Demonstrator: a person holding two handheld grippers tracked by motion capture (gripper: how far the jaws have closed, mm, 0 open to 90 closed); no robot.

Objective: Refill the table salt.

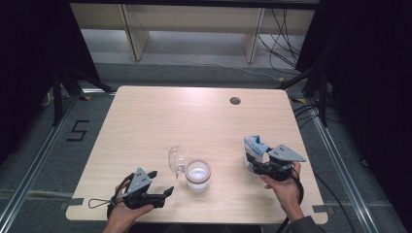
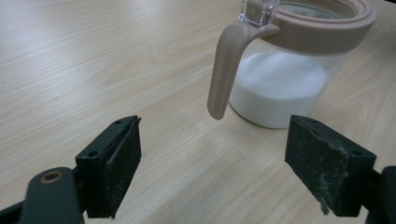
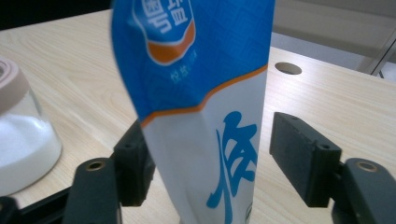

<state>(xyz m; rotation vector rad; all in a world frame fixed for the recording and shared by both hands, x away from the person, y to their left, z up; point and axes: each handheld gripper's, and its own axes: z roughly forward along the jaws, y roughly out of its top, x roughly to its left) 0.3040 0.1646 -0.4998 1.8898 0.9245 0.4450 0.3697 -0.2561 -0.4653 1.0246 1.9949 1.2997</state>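
The right gripper (image 3: pixel 205 163) had its jaws spread, the bag (image 3: pixel 201 93) standing upright between them, one side clear; the left gripper (image 2: pixel 212 163) held its jaws wide apart with nothing between, the jar (image 2: pixel 285 70) just beyond them on the counter (image 2: pixel 93 56).

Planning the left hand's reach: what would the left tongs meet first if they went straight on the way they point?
Probably the glass jar of white powder: its beige handle hangs nearest the open left tongs, though depth is hard to judge.

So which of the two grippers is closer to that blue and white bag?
The right. The right gripper has the bag standing between its jaws, with a gap showing at one pad. The left gripper sits across the table, beyond the jar.
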